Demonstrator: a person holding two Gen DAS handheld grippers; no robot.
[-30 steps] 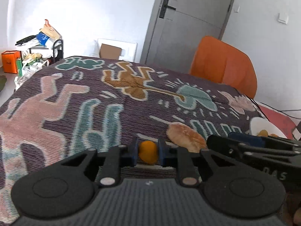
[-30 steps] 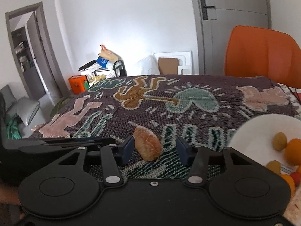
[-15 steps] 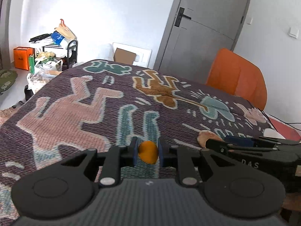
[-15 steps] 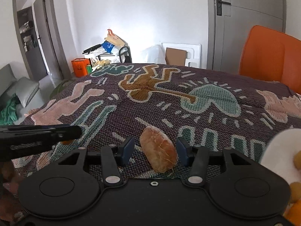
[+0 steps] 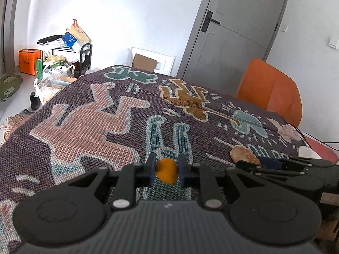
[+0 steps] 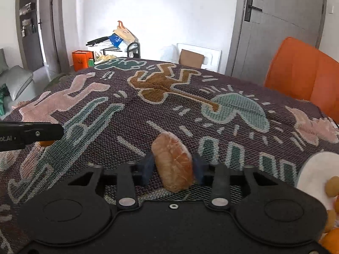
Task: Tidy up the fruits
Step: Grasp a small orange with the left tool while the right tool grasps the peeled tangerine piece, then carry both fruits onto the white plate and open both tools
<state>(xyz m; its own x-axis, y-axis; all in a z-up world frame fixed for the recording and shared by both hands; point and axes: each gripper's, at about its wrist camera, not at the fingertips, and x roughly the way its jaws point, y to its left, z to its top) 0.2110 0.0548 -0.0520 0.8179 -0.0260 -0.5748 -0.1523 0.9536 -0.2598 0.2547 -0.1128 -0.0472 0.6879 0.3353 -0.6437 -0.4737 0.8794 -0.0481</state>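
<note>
My left gripper [image 5: 166,166] is shut on a small orange fruit [image 5: 167,175], held just over the patterned blanket [image 5: 89,127]. In the right wrist view that gripper [image 6: 31,135] shows at the left edge, with the orange fruit [image 6: 45,142] peeking out under it. My right gripper [image 6: 172,167] has its jaws closing on a pinkish-tan oblong fruit [image 6: 169,154], and both blurred pads touch its sides. The left wrist view shows this oblong fruit [image 5: 241,153] in front of the right gripper [image 5: 275,165]. A white plate [image 6: 313,173] with several yellow and orange fruits [image 6: 332,187] sits at the right.
An orange chair [image 6: 303,74] stands behind the blanket-covered surface at the right, in front of a grey door [image 6: 275,21]. A cluttered rack [image 5: 63,48], an orange box [image 5: 28,61] and a cardboard piece [image 5: 146,62] stand by the far wall.
The right gripper's jaws have narrowed from wide apart onto the oblong fruit. Both views swung leftward, so the plate slid toward the right edge. The left gripper kept its grip on the orange fruit.
</note>
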